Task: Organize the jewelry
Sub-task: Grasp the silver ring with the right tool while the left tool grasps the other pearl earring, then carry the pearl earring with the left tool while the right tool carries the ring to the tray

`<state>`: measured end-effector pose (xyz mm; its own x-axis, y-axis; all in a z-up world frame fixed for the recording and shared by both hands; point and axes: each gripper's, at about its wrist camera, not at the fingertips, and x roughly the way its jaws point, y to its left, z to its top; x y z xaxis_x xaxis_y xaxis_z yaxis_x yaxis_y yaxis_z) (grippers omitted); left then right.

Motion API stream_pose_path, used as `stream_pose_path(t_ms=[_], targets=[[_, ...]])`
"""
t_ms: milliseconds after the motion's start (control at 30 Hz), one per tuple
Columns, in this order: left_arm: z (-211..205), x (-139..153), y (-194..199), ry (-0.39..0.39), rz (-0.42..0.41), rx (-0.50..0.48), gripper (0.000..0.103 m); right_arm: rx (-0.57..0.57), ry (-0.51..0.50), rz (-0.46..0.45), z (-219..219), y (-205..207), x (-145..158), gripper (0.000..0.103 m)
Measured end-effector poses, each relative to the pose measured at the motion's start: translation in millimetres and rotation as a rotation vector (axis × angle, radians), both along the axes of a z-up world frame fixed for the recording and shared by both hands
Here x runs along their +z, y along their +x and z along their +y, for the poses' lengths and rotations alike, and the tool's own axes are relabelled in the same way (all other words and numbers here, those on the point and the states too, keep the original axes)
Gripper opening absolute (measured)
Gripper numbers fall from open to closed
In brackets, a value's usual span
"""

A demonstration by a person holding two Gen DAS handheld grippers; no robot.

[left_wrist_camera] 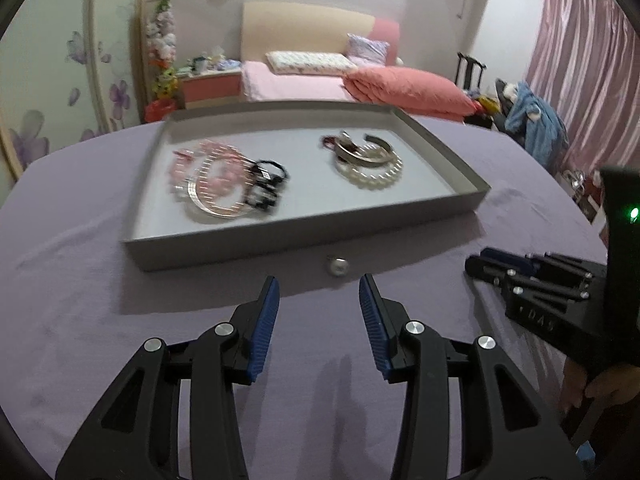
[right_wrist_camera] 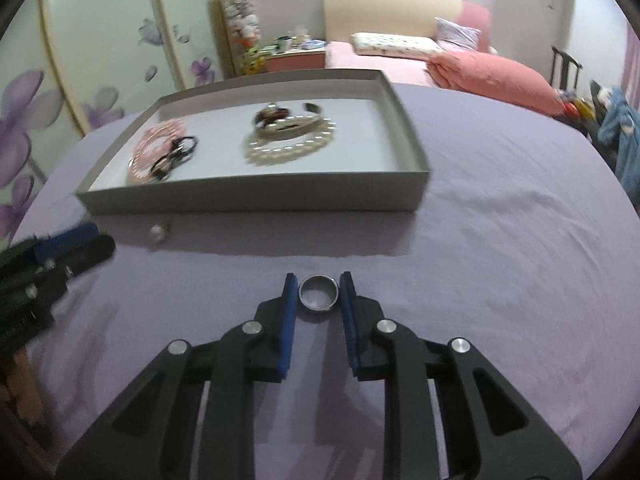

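Jaws on my right gripper (right_wrist_camera: 319,285) bracket the steel ring (right_wrist_camera: 319,293) on the tabletop (right_wrist_camera: 480,240), narrow, not visibly pinching yet, while my left gripper (left_wrist_camera: 319,292) gapes empty toward the small ring (left_wrist_camera: 338,266) beside the tray (left_wrist_camera: 280,246).

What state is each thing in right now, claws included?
Left claw: open, empty.
Right claw: around the steel ring, contact unclear.
Small ring: loose on the cloth before the tray.
Tray: open, two heaps of jewelry inside.
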<state>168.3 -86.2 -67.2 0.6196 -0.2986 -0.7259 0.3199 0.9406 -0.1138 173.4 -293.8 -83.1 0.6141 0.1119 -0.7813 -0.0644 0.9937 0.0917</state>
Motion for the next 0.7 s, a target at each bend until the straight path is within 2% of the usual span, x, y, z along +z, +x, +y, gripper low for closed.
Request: stream_pose_path(t_ms=[167, 400, 467, 533, 567, 600, 700], targets=[[-21, -12, 10, 0.042, 0.036, -0.005, 0.043, 0.001, -0.003, -0.008, 1, -2, -2, 0.022], [-32, -15, 23, 0.067, 0.038, 0.042, 0.042, 0.0, 0.018, -0.008, -3, -3, -2, 0.022], [-35, -16, 26, 0.082, 0.042, 0.05, 0.037, 0.0, 0.018, -0.008, -4, -4, -1, 0.022], [-36, -16, 25, 0.097, 0.037, 0.051, 0.02, 0.0, 0.016, -0.008, -4, -4, -1, 0.022], [-36, -16, 25, 0.102, 0.036, 0.055, 0.017, 0.0, 0.014, -0.008, -3, -4, -1, 0.022], [-35, -16, 24, 0.104, 0.036, 0.059, 0.014, 0.0, 0.011, -0.007, -3, -4, -1, 0.022], [-28, -16, 21, 0.115, 0.035, 0.068, 0.014, 0.001, 0.005, -0.007, -2, -4, -1, 0.022]])
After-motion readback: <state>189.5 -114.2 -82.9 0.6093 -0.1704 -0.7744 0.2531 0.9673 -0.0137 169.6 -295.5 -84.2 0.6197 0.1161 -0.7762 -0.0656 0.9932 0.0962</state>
